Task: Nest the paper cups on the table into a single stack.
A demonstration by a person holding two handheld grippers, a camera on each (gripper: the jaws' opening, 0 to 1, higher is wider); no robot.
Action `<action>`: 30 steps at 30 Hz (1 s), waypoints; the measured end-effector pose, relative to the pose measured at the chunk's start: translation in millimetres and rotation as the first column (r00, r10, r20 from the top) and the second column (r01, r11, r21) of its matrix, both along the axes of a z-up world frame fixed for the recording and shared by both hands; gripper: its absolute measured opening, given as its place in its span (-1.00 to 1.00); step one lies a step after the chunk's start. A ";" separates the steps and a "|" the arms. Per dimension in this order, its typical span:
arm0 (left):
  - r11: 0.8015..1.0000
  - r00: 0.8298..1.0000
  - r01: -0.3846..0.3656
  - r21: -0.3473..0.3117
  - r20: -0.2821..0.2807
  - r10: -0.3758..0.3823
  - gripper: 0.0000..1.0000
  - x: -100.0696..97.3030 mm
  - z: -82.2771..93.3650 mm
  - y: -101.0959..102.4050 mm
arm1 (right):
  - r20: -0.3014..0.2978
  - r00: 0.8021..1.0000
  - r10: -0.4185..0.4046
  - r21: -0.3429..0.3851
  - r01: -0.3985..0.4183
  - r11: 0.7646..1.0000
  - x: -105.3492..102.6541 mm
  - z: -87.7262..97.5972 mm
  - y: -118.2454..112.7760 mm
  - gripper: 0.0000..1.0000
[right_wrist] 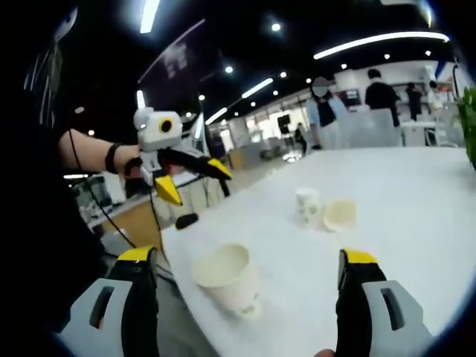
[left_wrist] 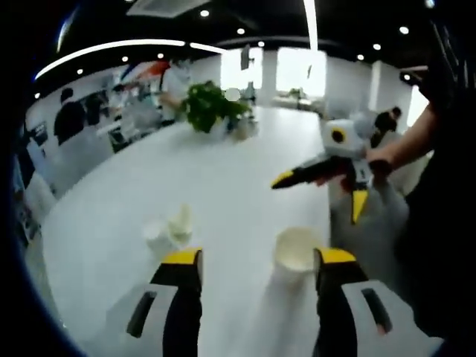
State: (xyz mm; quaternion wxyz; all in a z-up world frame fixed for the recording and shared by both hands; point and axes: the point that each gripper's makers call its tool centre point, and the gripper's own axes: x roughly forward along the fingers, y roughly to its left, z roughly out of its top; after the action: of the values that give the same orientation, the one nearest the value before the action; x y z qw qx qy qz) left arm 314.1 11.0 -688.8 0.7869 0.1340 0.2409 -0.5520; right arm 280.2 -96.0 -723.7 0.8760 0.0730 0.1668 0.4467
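A white paper cup stands upright near the table's edge, just ahead of my left gripper, close to its right jaw; the jaws are wide apart and hold nothing. Farther left on the table are two more cups: one upright, one touching it. In the right gripper view the near cup sits tilted between the spread jaws of my right gripper, ungripped. Beyond it stands an upright cup beside a cup on its side. Each gripper shows in the other's view, open in the air: right gripper, left gripper.
The long white table runs away toward a potted plant at its far end. The table edge lies close to the near cup. People stand in the background. A person's arm holds the right gripper.
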 end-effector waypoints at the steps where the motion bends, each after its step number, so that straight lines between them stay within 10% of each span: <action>1: 1.000 1.000 -0.005 -0.003 0.002 0.005 0.25 0.3 -0.4 2.0 | 0.000 1.000 0.001 -0.003 -0.001 1.000 0.1 0.0 -0.2 0.99; 14: 0.996 0.994 -0.084 -0.016 0.070 0.085 0.98 8.2 -8.3 18.1 | -0.005 1.000 -0.028 -0.006 0.028 1.000 6.8 1.7 -8.0 1.00; 30: 0.994 0.993 -0.104 -0.035 0.045 0.106 0.97 10.2 -11.5 18.1 | -0.075 0.993 -0.095 0.003 0.096 0.995 50.1 -2.9 -14.8 0.88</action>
State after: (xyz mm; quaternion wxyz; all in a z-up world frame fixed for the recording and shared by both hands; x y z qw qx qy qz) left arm 324.3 29.1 -700.4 0.8223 0.1213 0.2203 -0.5104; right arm 330.3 -110.9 -726.6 0.8892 0.1004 0.1941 0.4019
